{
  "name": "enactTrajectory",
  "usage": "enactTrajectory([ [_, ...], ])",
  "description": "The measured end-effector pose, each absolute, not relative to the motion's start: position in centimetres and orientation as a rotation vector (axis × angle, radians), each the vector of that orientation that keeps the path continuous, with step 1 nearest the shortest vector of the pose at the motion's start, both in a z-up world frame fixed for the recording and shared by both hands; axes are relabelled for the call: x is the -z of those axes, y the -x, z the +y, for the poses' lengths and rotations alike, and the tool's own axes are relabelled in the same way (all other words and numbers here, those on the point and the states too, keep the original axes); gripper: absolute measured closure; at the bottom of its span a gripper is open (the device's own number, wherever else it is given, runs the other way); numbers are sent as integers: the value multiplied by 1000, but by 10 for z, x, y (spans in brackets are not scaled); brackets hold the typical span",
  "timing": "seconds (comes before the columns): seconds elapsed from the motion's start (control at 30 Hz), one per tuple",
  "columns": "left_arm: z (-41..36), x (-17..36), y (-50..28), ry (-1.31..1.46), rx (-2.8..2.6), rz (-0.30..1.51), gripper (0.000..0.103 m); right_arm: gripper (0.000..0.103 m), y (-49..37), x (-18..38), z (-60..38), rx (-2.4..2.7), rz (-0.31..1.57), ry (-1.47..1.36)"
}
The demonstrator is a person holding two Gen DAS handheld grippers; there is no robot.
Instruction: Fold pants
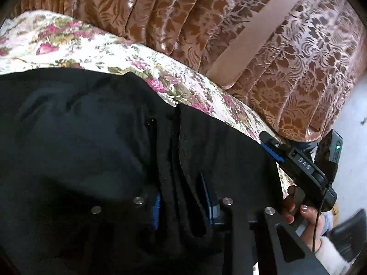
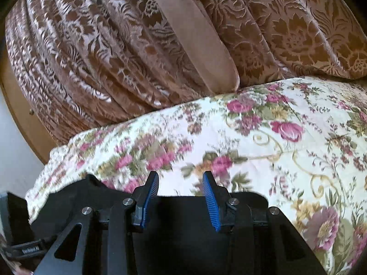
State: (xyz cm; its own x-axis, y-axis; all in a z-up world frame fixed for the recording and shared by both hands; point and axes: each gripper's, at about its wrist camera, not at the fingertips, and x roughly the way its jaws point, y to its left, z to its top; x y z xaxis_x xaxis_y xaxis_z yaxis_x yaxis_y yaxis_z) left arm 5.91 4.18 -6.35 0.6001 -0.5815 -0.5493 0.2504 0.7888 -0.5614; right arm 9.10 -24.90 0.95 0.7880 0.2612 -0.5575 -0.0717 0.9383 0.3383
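Note:
The black pants lie bunched on a floral bedspread and fill most of the left wrist view. My left gripper has its blue pads buried in folds of the pants, with black cloth between them. My right gripper is open, its blue pads apart, hovering over the edge of the pants with nothing between them. The right gripper also shows in the left wrist view, at the pants' right edge, held by a hand.
A brown and pink patterned curtain hangs behind the bed. The floral bedspread stretches right and ahead of the right gripper. A wooden bed frame edge and pale wall sit at the left.

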Motion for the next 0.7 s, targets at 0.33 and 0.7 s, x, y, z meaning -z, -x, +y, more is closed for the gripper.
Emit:
enactTrajectory([
  [0.33, 69, 74, -33, 535, 453, 775, 85, 56, -76, -9, -223, -279, 617, -203],
  [0.7, 81, 70, -30, 562, 435, 727, 64, 56, -82, 5, -217, -275, 653, -170],
])
